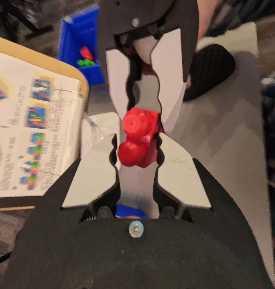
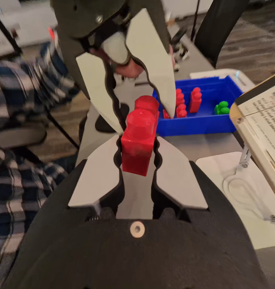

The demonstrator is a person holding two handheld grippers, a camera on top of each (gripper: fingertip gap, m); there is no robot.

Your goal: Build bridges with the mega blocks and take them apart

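The two grippers meet nose to nose over the grey table (image 2: 196, 145) with a red block (image 2: 137, 150) between them. The right gripper (image 2: 137, 150) is clamped on it, both pads pressed to its sides. The left gripper (image 1: 137, 148) stands apart: its right pad touches the block, its left pad shows a gap. More red and green blocks sit in the blue bin (image 2: 196, 126) nearby.

Left wrist cam looks forward and down along its own fingers, close in on a red block (image 1: 138, 137). Right wrist cam does the same from the opposite side. The cams face each other, so each shows the other gripper behind the block. Shared: block (image 2: 138, 143), blue bin (image 1: 80, 45) (image 2: 196, 125), grey table (image 1: 211, 140).
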